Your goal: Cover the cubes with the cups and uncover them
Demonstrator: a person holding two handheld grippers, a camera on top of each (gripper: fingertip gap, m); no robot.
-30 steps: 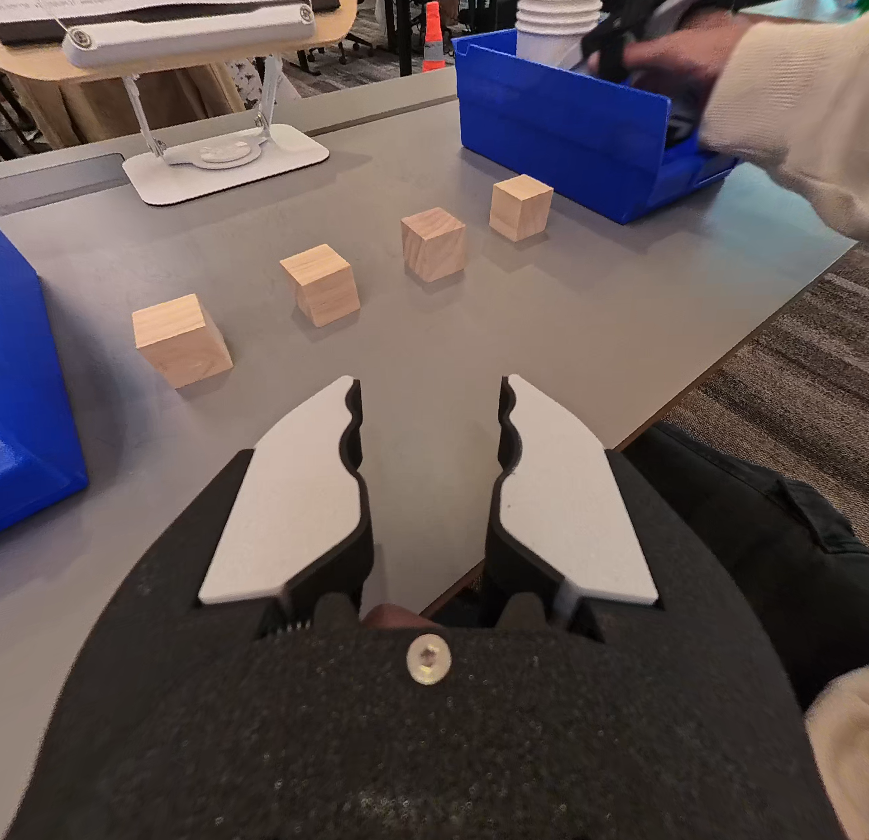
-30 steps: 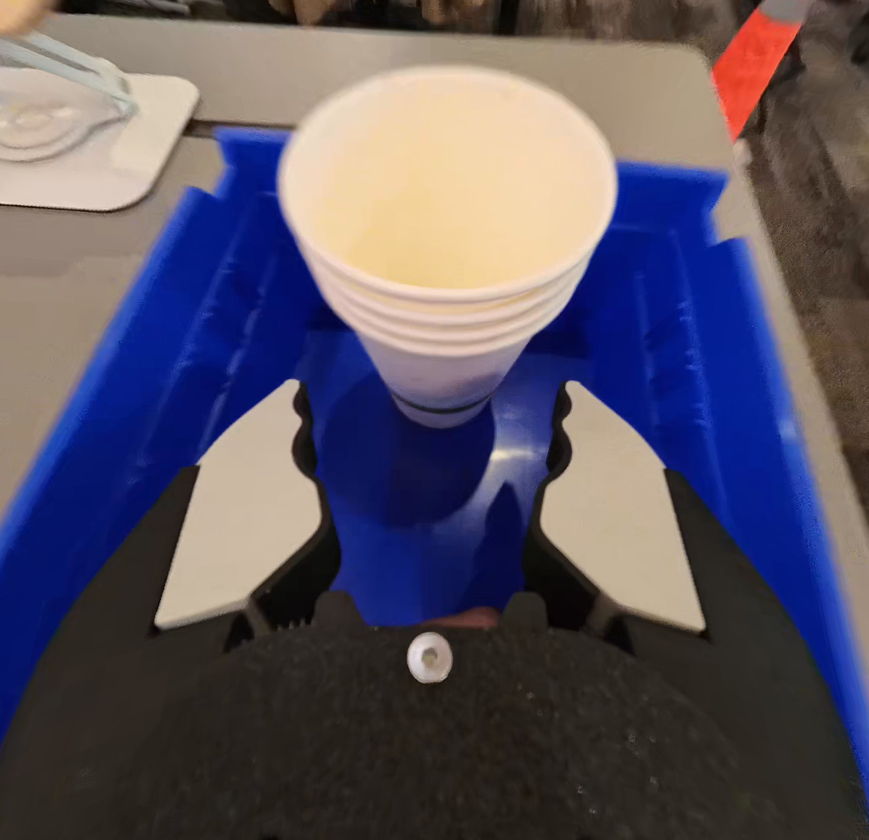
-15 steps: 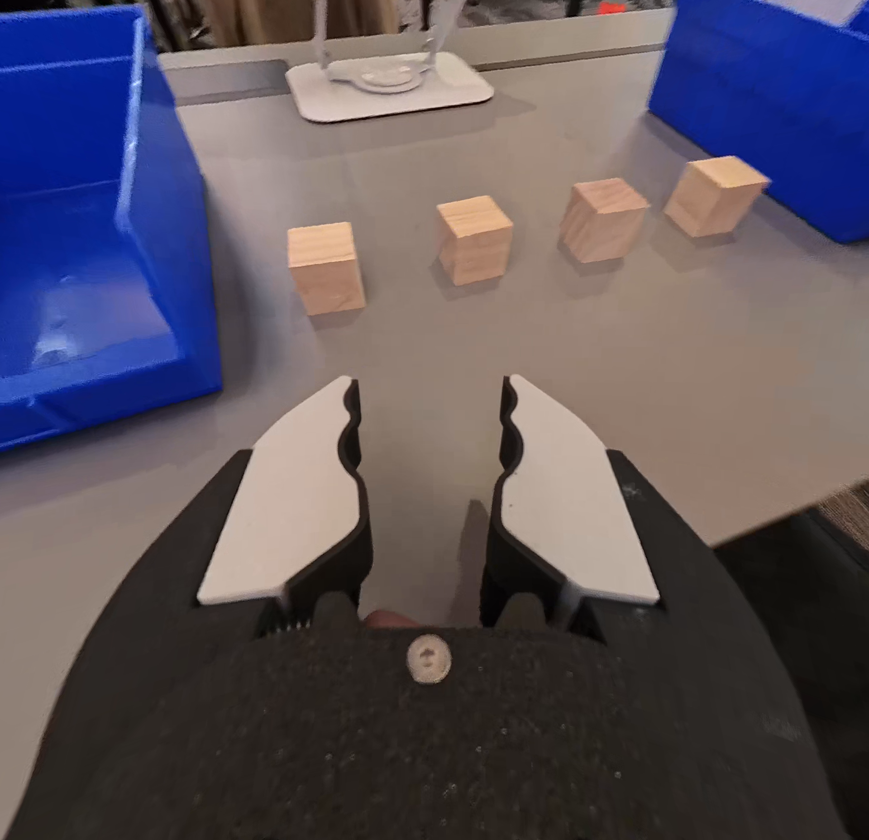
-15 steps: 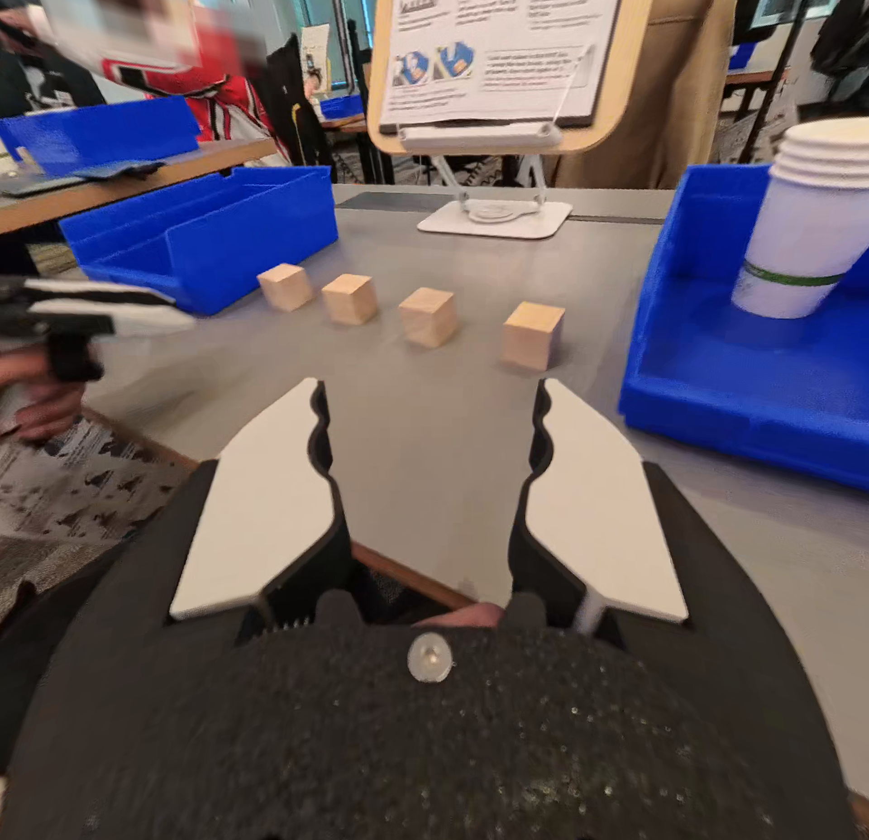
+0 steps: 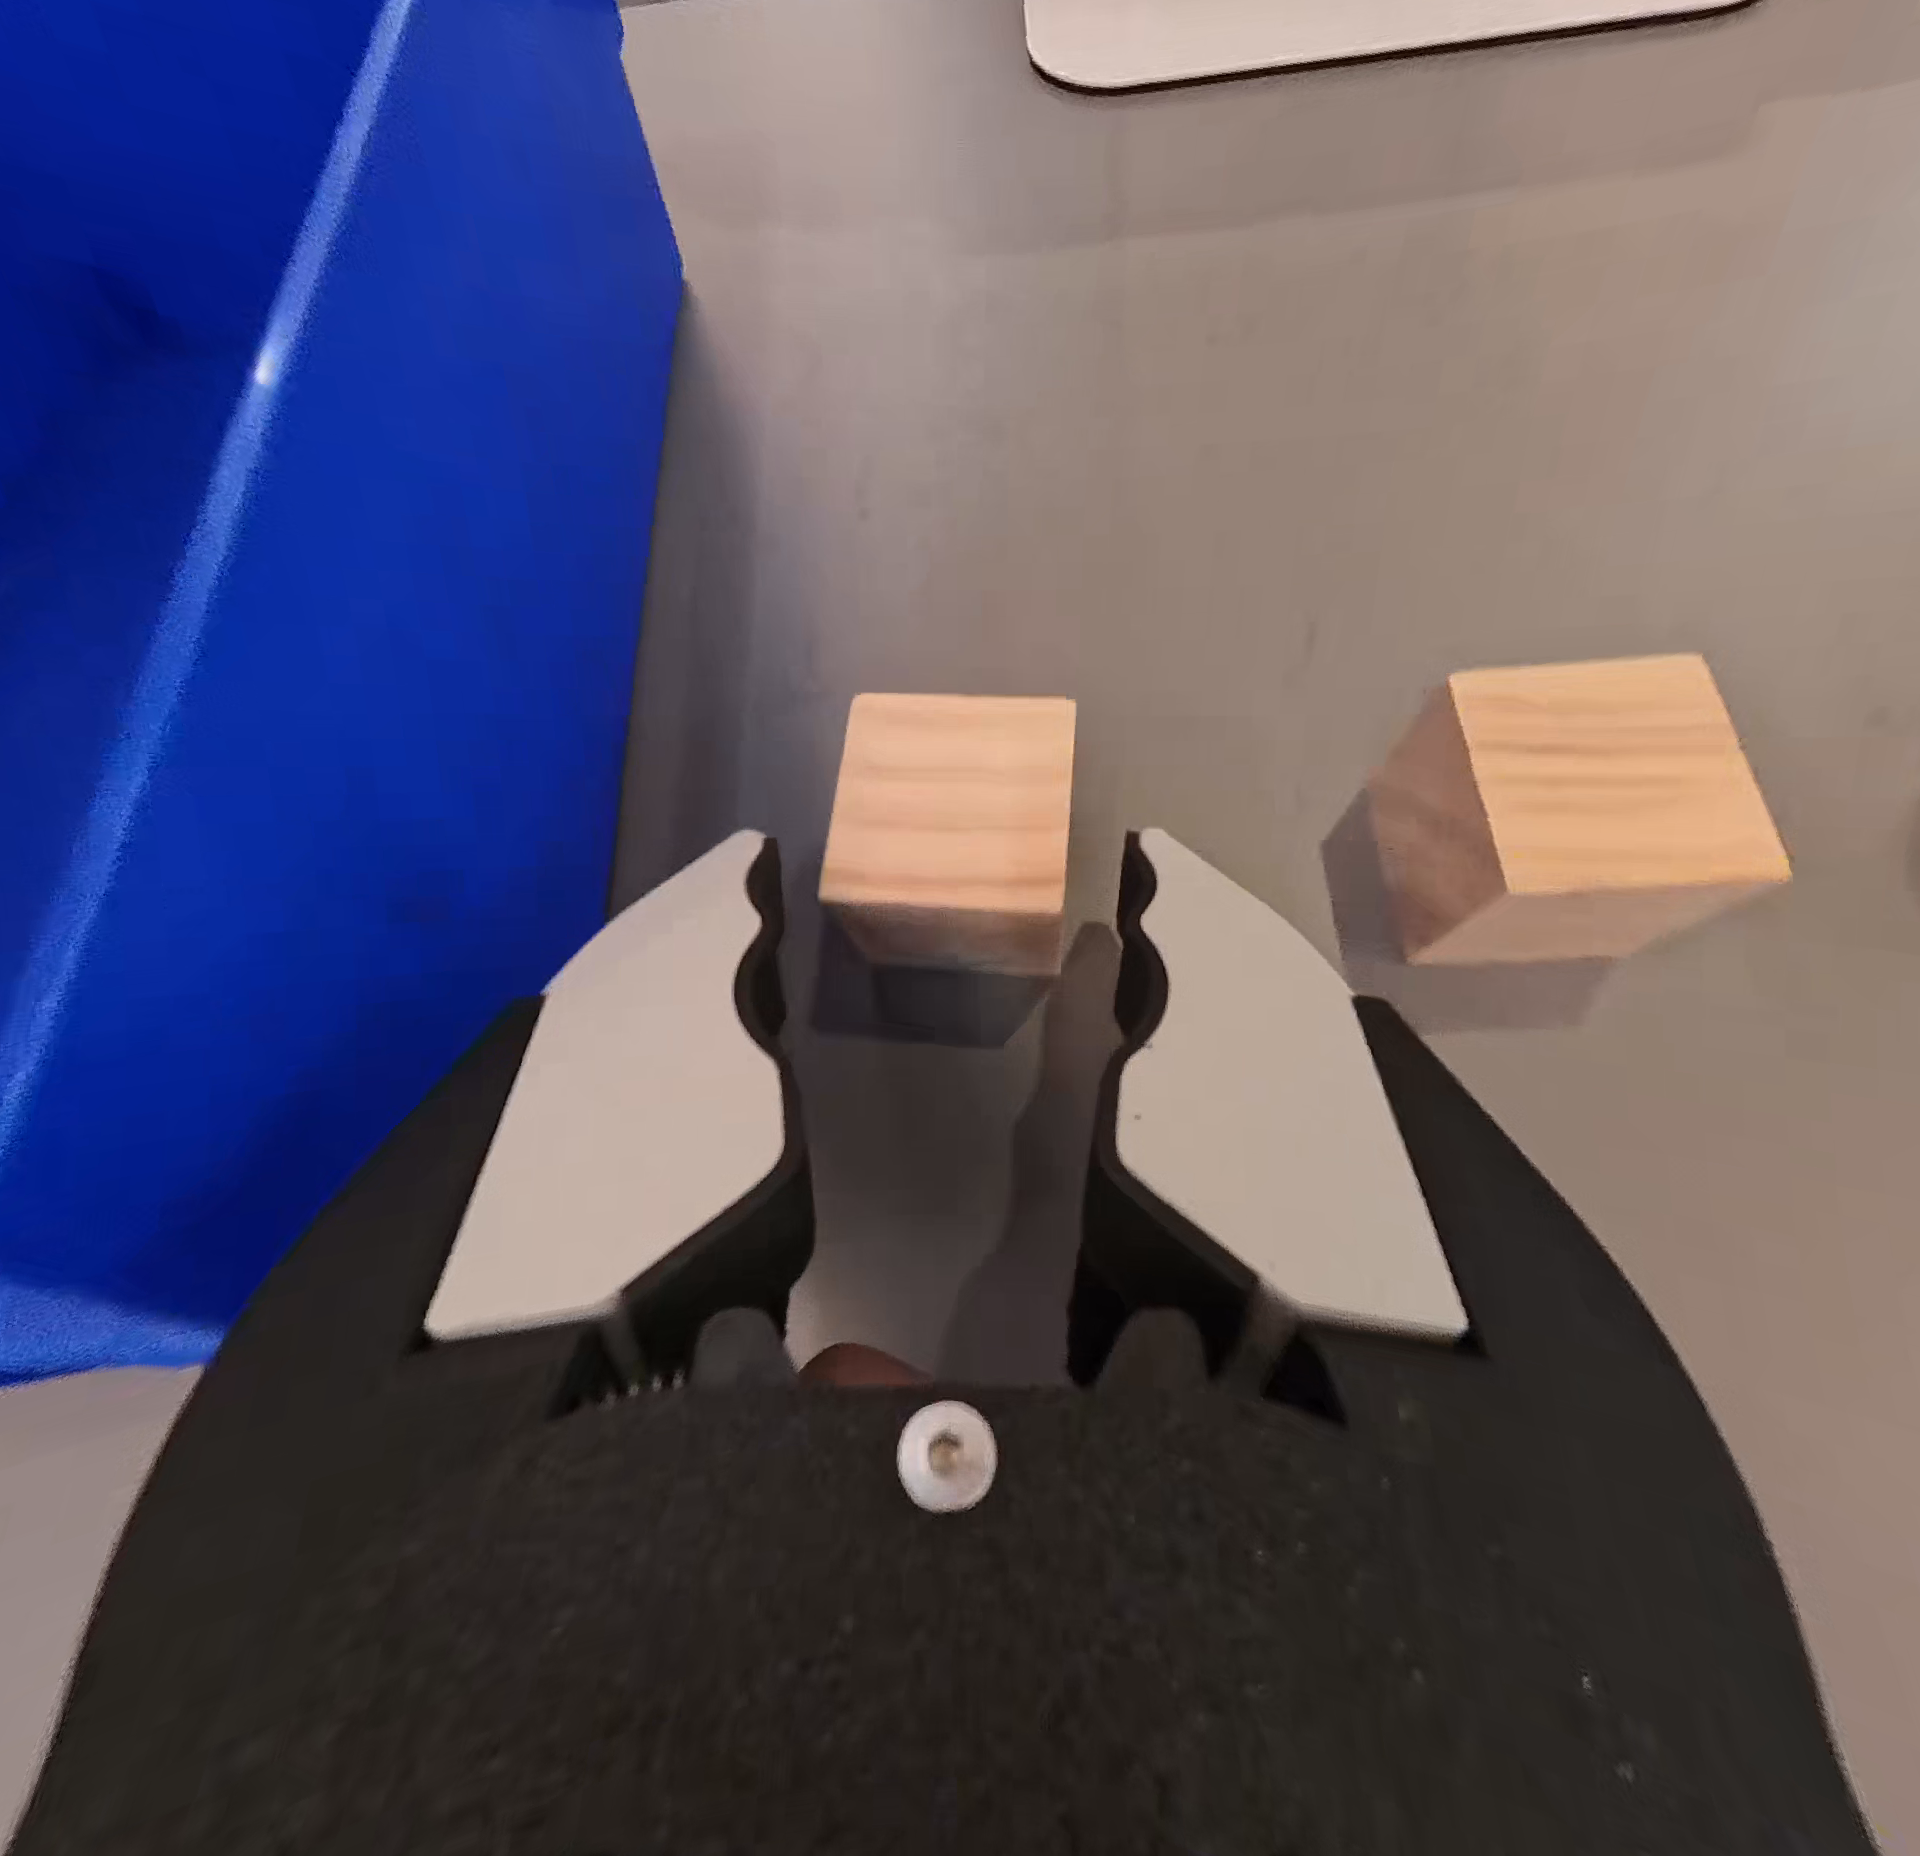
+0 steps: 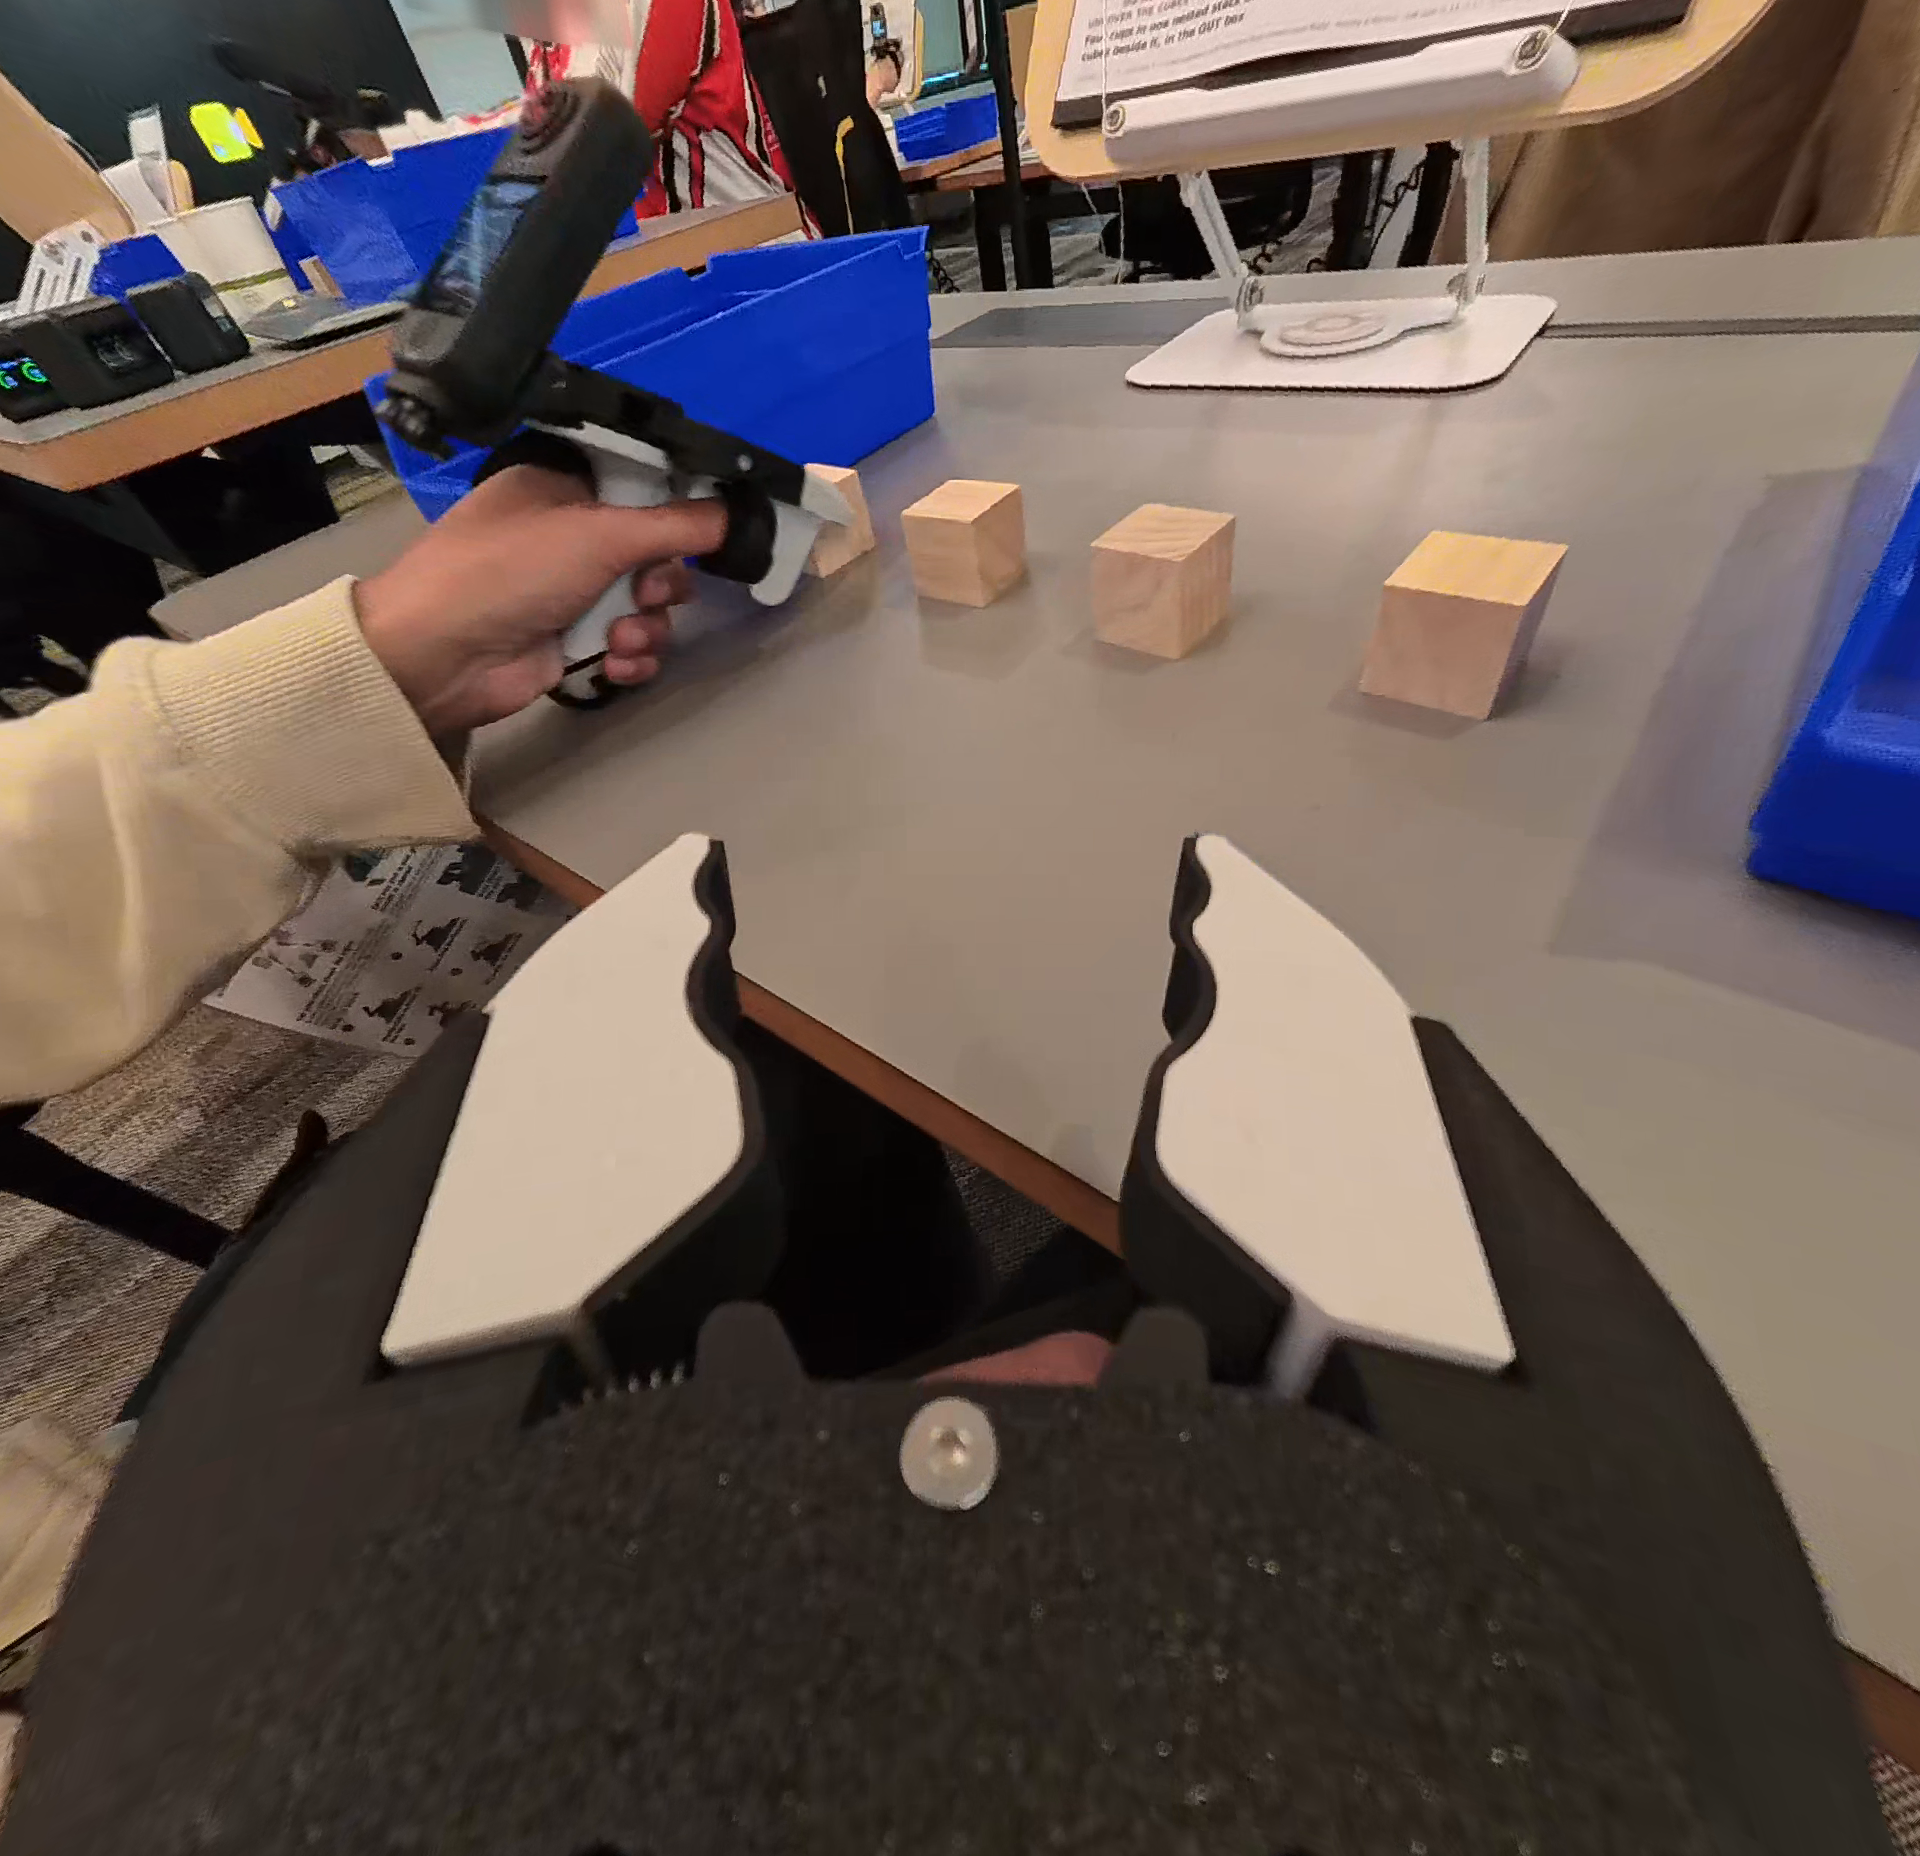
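Left gripper (image 5: 943,856): jaws parted, nothing clamped, angled downward, gripped by the left hand (image 6: 520,601) with a cream sleeve (image 6: 177,798) on the forearm. Right gripper (image 6: 951,861): jaws wide apart, empty, levelled forward.

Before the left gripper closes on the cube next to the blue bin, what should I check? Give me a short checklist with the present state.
1. Left gripper jaws open: ok.
2. Leftmost cube centred ahead of the jaws: ok.
3. Cube fully between the jaws: not ok, only at the tips.
4. Gap to the neighbouring cube: ok.
5. Blue bin clear of the left jaw: ok, but close.
6. Right gripper open, empty, away from the cubes: ok.
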